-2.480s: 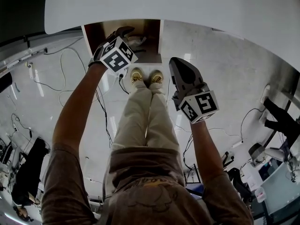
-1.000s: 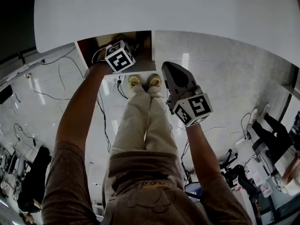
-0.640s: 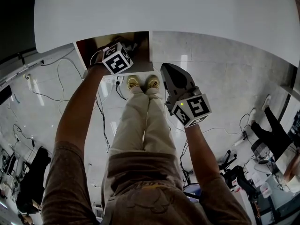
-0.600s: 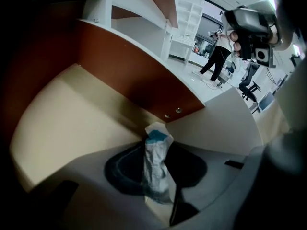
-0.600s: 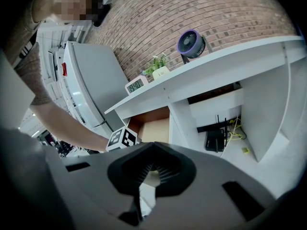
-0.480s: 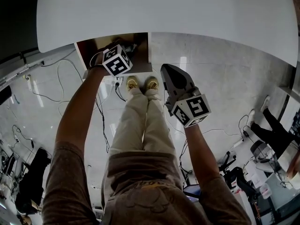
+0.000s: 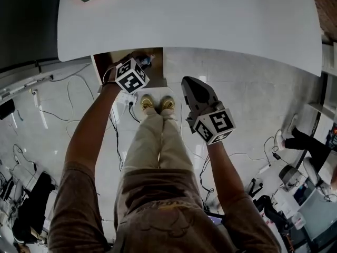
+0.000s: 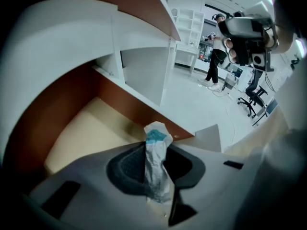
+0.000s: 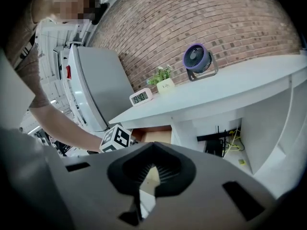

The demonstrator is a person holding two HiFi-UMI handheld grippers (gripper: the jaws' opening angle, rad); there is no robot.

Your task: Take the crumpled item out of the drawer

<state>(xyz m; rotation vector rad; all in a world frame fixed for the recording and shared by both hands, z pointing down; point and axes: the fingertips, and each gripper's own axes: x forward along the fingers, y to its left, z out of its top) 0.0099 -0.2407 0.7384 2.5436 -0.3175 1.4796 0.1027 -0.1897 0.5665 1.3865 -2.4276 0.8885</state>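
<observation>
1. head view: the person stands at a white counter (image 7: pixel 210 20) with a drawer (image 7: pixel 102 62) pulled open under its edge. the left claw (image 7: pixel 141 61) reaches down into the drawer opening. the right claw (image 7: pixel 190 82) hangs to the side over the floor, apart from the drawer. the crumpled item is too small to make out here.

2. left gripper view: the left claw (image 8: pixel 156 148) is clenched on the crumpled item (image 8: pixel 156 133), a white scrap with a teal patch. its jaws have just been closing, and the scrap stands pinched between the pads with its top poking out past the tips. the tan floor of the drawer (image 8: pixel 86 133) lies behind and below, and the scrap looks clear of it. the step in hand therefore reads as the lift-out, with the grasp already made.

3. right gripper view: the right claw (image 9: pixel 152 150) is clenched with nothing between its jaws. it looks toward the open drawer (image 9: pixel 156 135) under the counter (image 9: pixel 216 87), with the left claw's marker cube beside it.

4. next move, as a judgement: the left claw needs to keep its pinch firm on the thin scrap. it must also carry the scrap back over the drawer's front edge and out from under the counter's lip. the scrap could slip or snag there, and the right claw has no part to play yet.
</observation>
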